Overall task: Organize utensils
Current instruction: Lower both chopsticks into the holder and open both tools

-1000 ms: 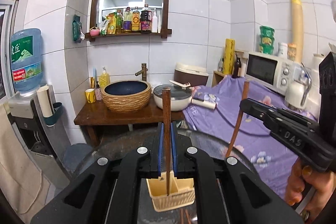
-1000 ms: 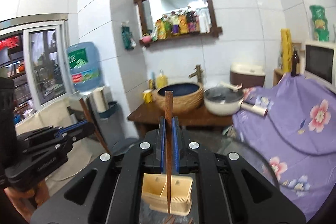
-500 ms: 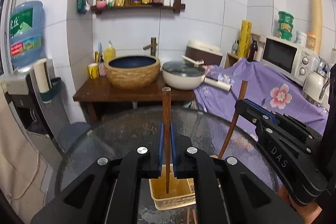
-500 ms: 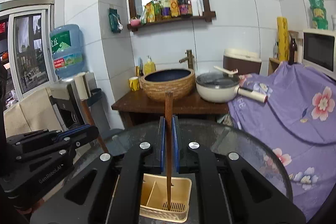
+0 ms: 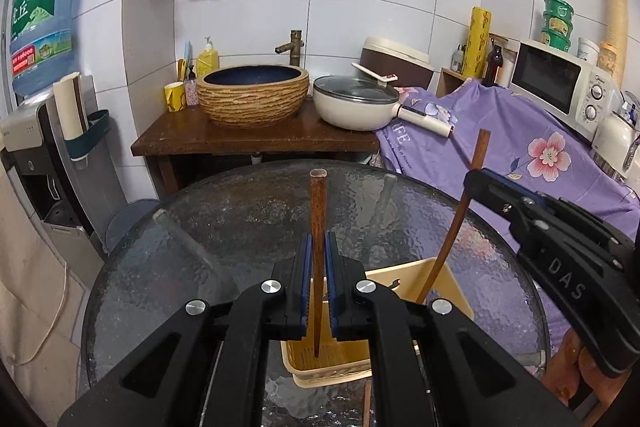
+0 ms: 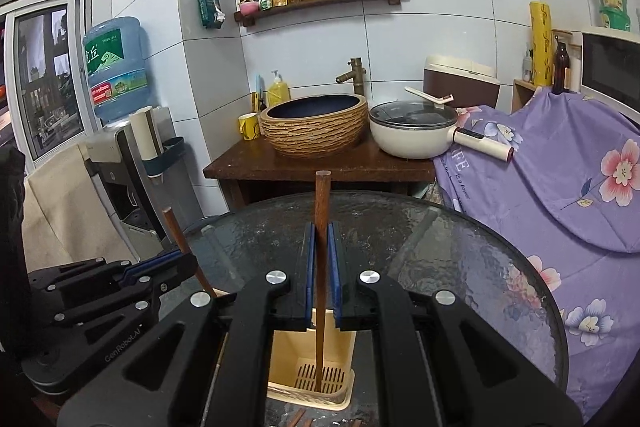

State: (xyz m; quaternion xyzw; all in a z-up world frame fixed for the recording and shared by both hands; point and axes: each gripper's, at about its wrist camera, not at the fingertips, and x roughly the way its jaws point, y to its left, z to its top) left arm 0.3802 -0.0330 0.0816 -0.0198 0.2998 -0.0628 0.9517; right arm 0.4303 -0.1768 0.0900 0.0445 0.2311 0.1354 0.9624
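I have a chopstick clamped in each gripper. The left gripper (image 5: 316, 291) pinches the left chopstick (image 5: 318, 227) upright, its tip hanging inside the holder (image 5: 452, 291) on the glass table (image 5: 240, 219). The right gripper (image 6: 320, 279) pinches the right chopstick (image 6: 321, 211), its tip down near the slotted floor of the holder's compartment; I cannot tell whether it touches. Neither stick is released, so I judge nothing is dropped in yet. What is left: open both jaws so the sticks settle in the holder. More brown sticks (image 6: 298, 417) lie on the table just in front of the holder, so further pickups probably follow.
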